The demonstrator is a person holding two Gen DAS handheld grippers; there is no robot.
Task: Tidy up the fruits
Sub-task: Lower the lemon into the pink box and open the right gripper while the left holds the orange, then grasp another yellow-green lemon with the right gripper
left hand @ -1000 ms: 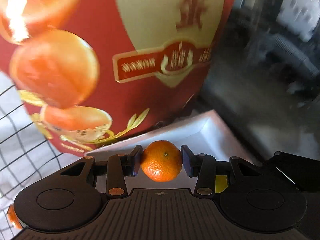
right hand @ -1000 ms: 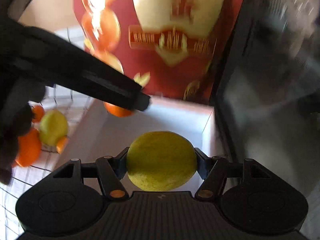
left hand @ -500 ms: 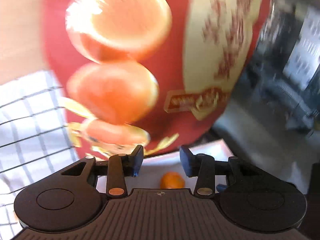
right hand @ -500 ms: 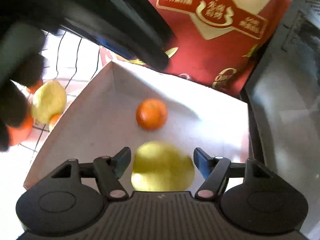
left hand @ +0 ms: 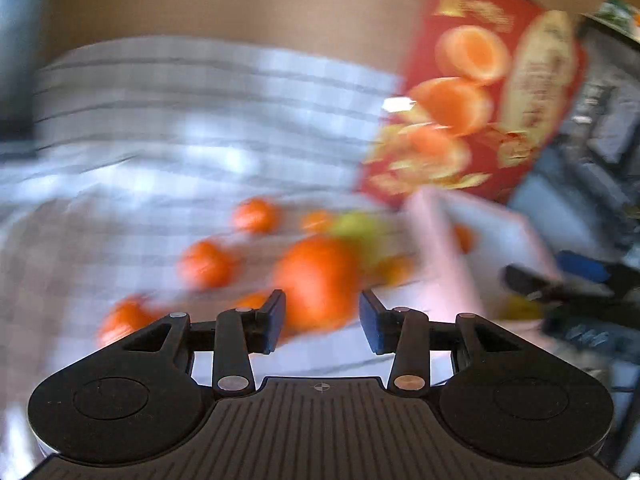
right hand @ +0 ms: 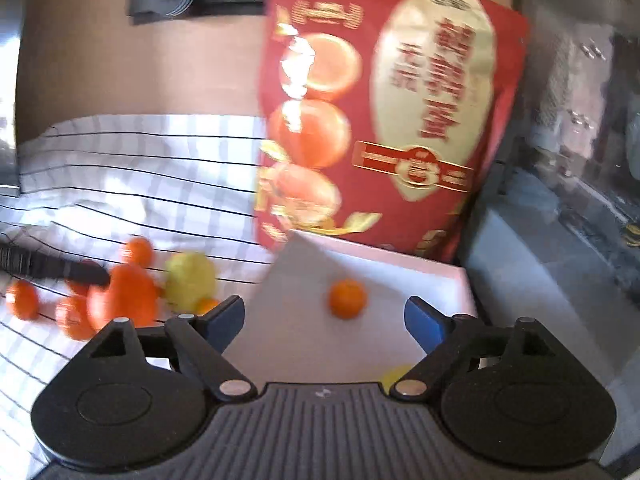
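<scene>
One orange [right hand: 347, 298] sits in the white box [right hand: 400, 264] ahead of the right gripper [right hand: 324, 322], jaws wide and empty. A yellow fruit [right hand: 394, 374] is half hidden beneath them. The left gripper [left hand: 322, 322], open and empty, faces about six blurred oranges [left hand: 318, 282] and one pear [left hand: 358, 226].

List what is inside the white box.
In the white box lies one small orange. A yellow fruit peeks out at its near edge, mostly hidden behind the open right gripper, which also covers the box's near part.

Checked white cloth [right hand: 132, 168] covers the worktop, a red printed bag [right hand: 384, 120] stands upright at the back against a brown wall [right hand: 140, 68].
</scene>
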